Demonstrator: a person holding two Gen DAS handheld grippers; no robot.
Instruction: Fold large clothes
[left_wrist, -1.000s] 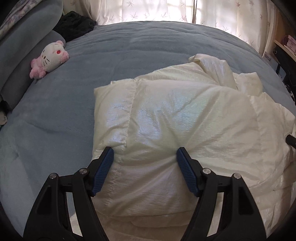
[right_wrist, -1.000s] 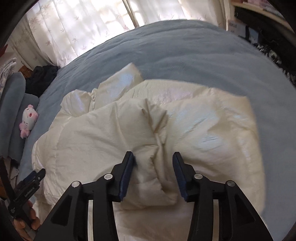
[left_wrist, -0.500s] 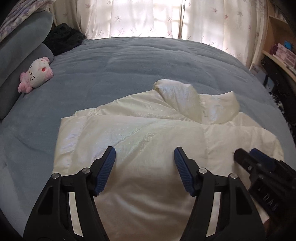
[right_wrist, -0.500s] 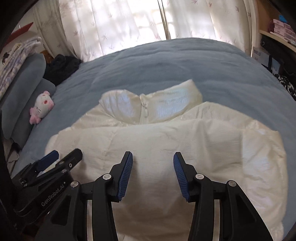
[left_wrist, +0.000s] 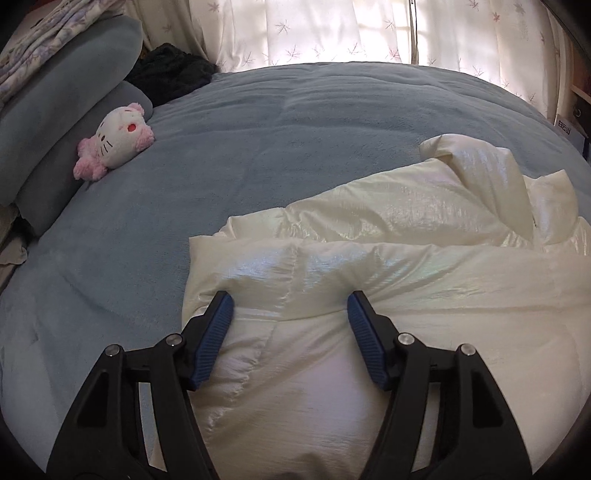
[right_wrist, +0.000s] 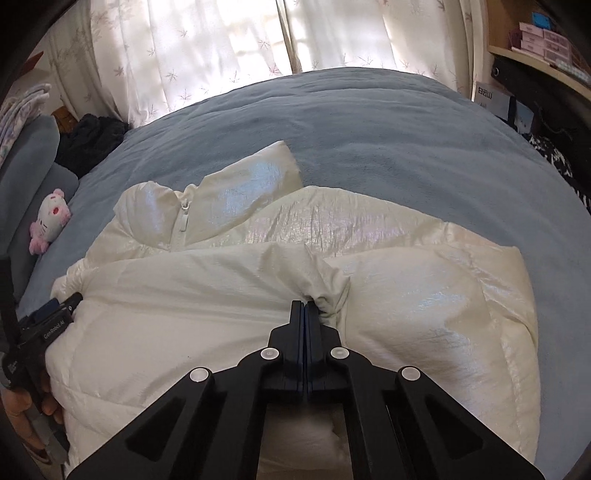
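A cream puffy jacket (left_wrist: 406, 280) lies folded on the blue bed cover (left_wrist: 295, 140), with its zipped collar (right_wrist: 207, 199) toward the window. My left gripper (left_wrist: 290, 295) is open at the jacket's left end. Its blue fingertips (left_wrist: 223, 306) dig into a thick folded edge that bulges between them. My right gripper (right_wrist: 304, 304) is shut on a puckered pinch of the jacket (right_wrist: 406, 295), near the middle of the upper layer. In the right wrist view the left gripper (right_wrist: 55, 314) shows at the far left, held by a hand (right_wrist: 22, 417).
A pink and white plush cat (left_wrist: 114, 140) leans on grey pillows (left_wrist: 55, 122) at the left. Dark clothing (left_wrist: 170, 74) lies near the curtains (left_wrist: 332, 33). Shelves with boxes (right_wrist: 535, 33) stand past the bed's right edge. Bare blue cover lies beyond and left of the jacket.
The right jaws, open above the jacket half a second ago, have shut on a pinch of fabric. Both grippers came down onto the jacket. The left one now sits at its left end.
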